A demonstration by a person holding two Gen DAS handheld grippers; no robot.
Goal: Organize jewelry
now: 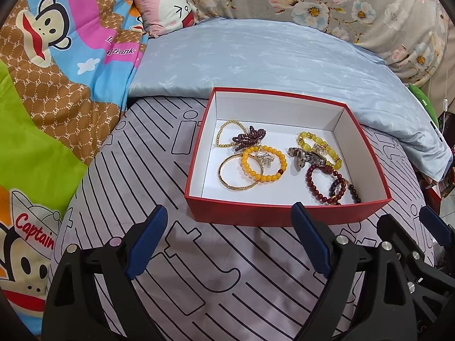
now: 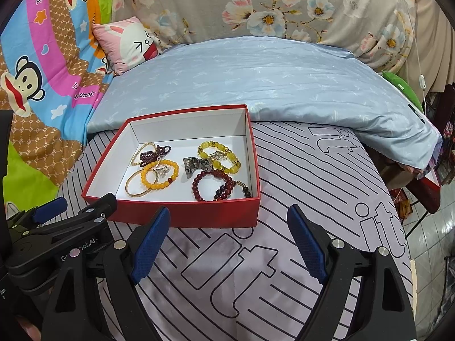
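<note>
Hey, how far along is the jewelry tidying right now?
Looks mostly done: the bracelets, the gold bangle and the metal watch all lie inside the red box on the bed; none shows outside it. Nothing is in hand: the left tool and right tool both stand open and empty, short of the box. Left: perhaps untangling the pile; no lid is visible.

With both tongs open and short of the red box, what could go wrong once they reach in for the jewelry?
The orange bead bracelet overlaps the gold bangle, so a pinch may lift both. The metal watch lies against the yellow bracelet and may drag it. The red box sits on soft bedding and could shift if nudged.
</note>
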